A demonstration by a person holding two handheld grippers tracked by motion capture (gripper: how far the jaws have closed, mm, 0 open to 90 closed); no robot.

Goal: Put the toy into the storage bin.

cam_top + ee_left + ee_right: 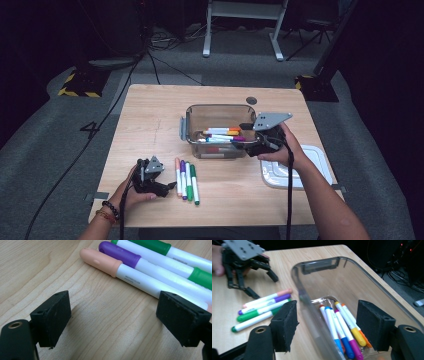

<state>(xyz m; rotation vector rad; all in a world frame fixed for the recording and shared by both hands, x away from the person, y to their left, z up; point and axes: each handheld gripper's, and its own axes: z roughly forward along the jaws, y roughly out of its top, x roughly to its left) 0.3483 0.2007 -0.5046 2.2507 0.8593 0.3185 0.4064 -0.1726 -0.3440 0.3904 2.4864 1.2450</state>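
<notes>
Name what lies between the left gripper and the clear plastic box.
Four markers lie side by side on the table between the left gripper and the clear plastic box, seen in the high view.

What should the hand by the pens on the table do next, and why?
Probably slide the left gripper a little toward the peach pen and close on it. Its jaws stand open and empty right beside that pen, and the other pens already lie in the clear box.
</notes>
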